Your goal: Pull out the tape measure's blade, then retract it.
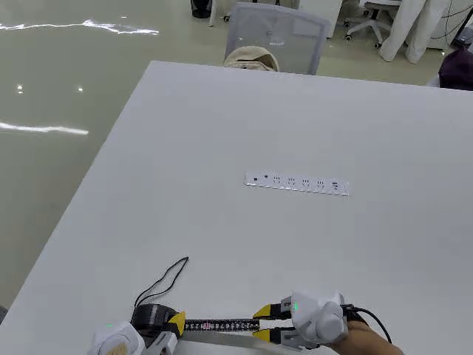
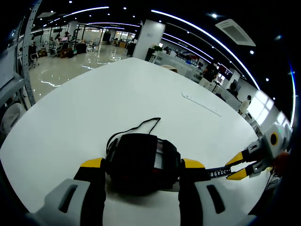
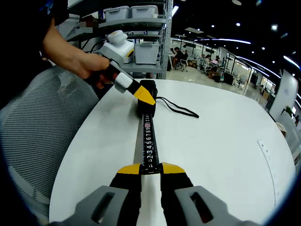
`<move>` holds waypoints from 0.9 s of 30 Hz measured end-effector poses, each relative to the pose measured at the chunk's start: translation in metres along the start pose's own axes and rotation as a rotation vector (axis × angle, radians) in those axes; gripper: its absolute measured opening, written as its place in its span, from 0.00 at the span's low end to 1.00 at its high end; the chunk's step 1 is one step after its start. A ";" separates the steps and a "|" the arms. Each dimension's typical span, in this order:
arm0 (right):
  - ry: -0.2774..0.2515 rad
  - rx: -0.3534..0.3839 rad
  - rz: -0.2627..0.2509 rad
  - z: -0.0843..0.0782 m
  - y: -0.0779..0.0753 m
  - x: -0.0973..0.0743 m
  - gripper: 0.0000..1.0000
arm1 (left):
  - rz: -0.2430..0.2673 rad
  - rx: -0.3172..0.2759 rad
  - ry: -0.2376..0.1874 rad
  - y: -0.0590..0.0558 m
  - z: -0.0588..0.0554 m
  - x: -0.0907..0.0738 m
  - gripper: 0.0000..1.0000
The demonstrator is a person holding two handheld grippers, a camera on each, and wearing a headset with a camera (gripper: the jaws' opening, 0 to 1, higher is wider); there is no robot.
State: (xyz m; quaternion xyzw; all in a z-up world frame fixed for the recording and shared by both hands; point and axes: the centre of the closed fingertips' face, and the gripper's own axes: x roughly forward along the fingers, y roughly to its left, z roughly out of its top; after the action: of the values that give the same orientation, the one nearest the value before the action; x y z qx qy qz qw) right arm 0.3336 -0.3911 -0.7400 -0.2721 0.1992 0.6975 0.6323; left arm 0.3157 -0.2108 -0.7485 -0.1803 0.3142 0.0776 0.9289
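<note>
The black tape measure [image 2: 141, 162] rests on the white table [image 1: 222, 148] at its near edge, and my left gripper [image 2: 142, 165] is shut on its case, one yellow-tipped finger on each side. The blade [image 3: 149, 139] is drawn out a short way, flat over the table, with black and red numbers showing. My right gripper [image 3: 150, 168] is shut on the blade's free end. In the head view the left gripper [image 1: 171, 329] is at the bottom left and the right gripper [image 1: 263, 323] is to its right, with the blade [image 1: 222, 325] spanning between them.
The tape measure's black wrist strap [image 1: 166, 279] loops away over the table. A white power strip [image 1: 296, 183] lies mid-table. A mesh office chair [image 1: 275, 33] stands at the far edge. Shelving with bins [image 3: 136, 28] stands behind the person.
</note>
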 end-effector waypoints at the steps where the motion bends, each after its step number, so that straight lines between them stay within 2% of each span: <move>1: 0.000 -0.002 0.001 0.000 0.000 0.001 0.13 | 0.000 -0.002 -0.001 0.000 0.000 0.000 0.59; 27: -0.008 -0.003 0.017 0.008 0.002 0.013 0.13 | -0.009 -0.011 -0.001 0.003 0.000 0.001 0.59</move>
State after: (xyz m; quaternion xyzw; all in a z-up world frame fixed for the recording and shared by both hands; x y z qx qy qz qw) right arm 0.3300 -0.3764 -0.7427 -0.2686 0.1977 0.7041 0.6269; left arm 0.3151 -0.2079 -0.7499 -0.1868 0.3125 0.0754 0.9283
